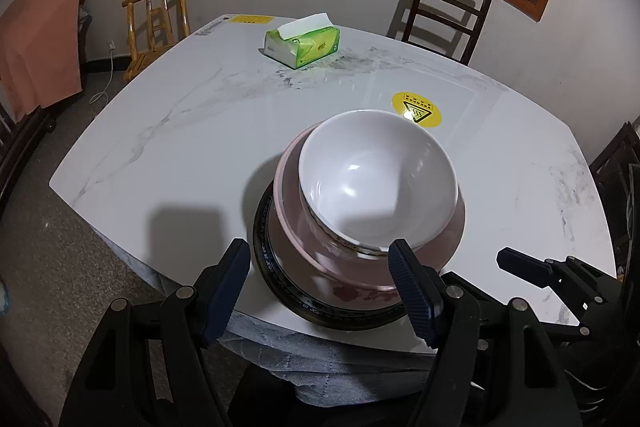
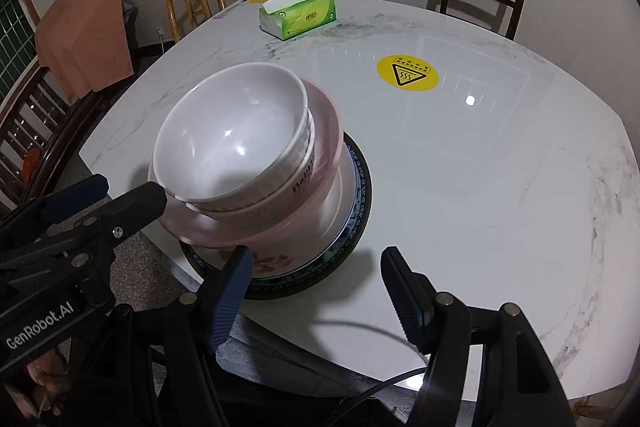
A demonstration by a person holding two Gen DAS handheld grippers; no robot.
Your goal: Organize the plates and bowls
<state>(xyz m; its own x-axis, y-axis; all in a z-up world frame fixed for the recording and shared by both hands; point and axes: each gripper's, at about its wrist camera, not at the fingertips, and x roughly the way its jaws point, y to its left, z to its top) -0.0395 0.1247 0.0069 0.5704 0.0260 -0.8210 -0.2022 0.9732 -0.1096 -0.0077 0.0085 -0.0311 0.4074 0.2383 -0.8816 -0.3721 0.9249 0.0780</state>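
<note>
A stack stands near the front edge of the white marble table [image 1: 160, 147]. On top is a white bowl [image 1: 376, 179], also in the right wrist view [image 2: 236, 135]. It sits in a pink bowl [image 1: 360, 267] [image 2: 320, 131], which rests on a flowered plate [image 2: 276, 263] over a dark-rimmed plate [image 1: 272, 279] [image 2: 360, 195]. My left gripper [image 1: 320, 259] is open, its fingers either side of the stack's near edge, holding nothing. My right gripper [image 2: 316, 267] is open and empty, just right of the stack's near edge. The left gripper also shows at left in the right wrist view [image 2: 104, 195].
A green tissue box [image 1: 302, 45] [image 2: 298, 15] lies at the far side of the table. A yellow warning sticker [image 1: 416, 109] [image 2: 407, 71] is on the tabletop beyond the stack. Wooden chairs [image 1: 444, 15] stand around the table. An orange cloth [image 1: 36, 39] hangs at left.
</note>
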